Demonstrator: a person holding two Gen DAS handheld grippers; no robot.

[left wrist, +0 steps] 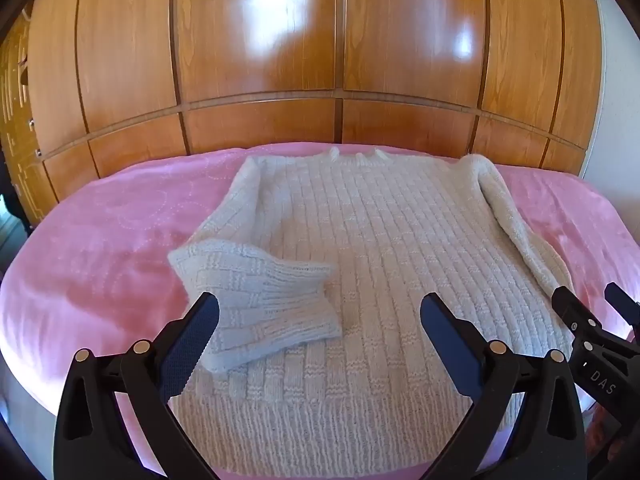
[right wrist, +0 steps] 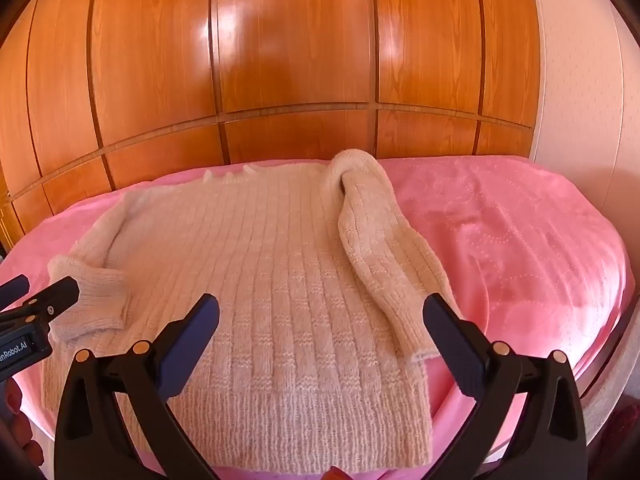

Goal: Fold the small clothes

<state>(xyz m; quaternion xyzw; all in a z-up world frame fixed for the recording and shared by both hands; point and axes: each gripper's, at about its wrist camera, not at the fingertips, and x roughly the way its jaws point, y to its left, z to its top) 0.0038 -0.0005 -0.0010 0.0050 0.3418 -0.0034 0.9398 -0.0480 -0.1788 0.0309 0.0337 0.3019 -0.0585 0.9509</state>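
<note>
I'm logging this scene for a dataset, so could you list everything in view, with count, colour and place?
Knitted sweater: one, cream white, spread flat on the bed, neckline at the far edge, hem nearest the cameras.
Left sleeve: one, cream, folded in, cuff resting on the sweater's body.
Right sleeve: one, cream, lying along the sweater's right edge.
Bed cover: one, pink with a stitched dotted pattern, under the sweater.
Wardrobe: one, glossy orange-brown wood panels, behind the bed.
Wall: pale, right of the wardrobe.
Left gripper: black, open, over the hem.
Right gripper: black, open, over the hem.
</note>
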